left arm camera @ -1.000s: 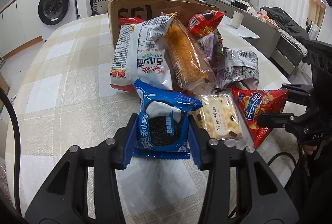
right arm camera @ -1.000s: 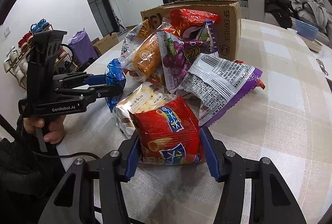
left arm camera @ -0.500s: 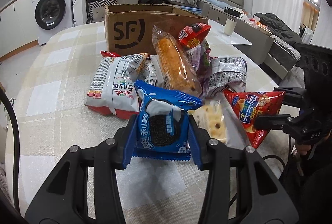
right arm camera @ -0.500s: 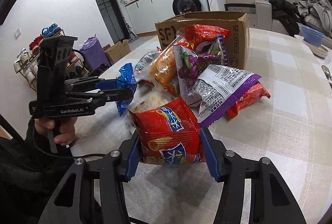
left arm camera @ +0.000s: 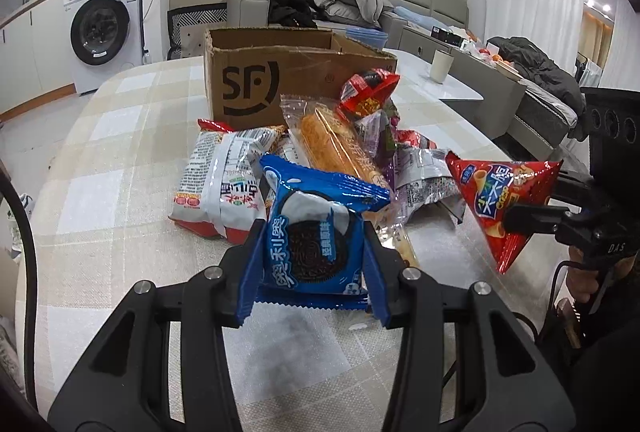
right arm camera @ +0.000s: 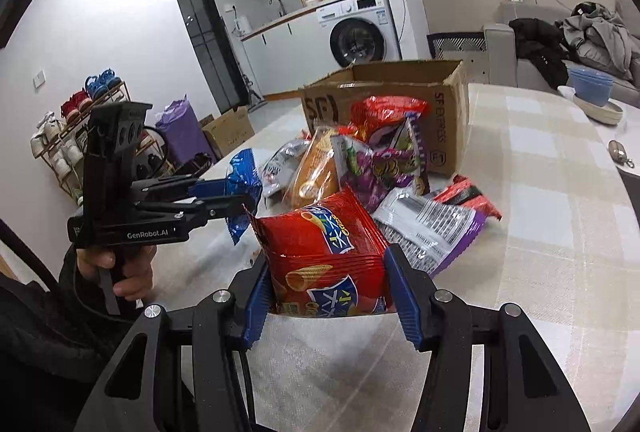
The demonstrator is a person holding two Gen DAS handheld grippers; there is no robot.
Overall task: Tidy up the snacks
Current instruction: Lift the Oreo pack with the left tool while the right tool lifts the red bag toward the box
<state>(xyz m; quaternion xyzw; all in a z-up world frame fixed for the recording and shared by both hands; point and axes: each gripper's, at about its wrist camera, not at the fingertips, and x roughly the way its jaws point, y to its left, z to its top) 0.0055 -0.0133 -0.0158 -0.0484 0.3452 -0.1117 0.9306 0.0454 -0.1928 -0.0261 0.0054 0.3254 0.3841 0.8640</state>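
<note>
Snacks lie heaped on the checked table point(left arm camera: 120, 151), just in front of an open cardboard box point(left arm camera: 256, 79): a white noodle bag point(left arm camera: 216, 187), an orange bread roll point(left arm camera: 336, 147) and a purple packet point(right arm camera: 432, 220). 2 packs are held above the table. The right gripper point(right arm camera: 328, 296) is clamped on a red chip bag point(right arm camera: 324, 256). The left gripper point(left arm camera: 312, 264) pinches a blue cookie pack point(left arm camera: 312, 236) between its fingers.

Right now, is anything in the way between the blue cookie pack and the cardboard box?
Yes. The snack pile lies on the table between the blue cookie pack and the cardboard box. Carried higher, it looks able to pass over.
</note>
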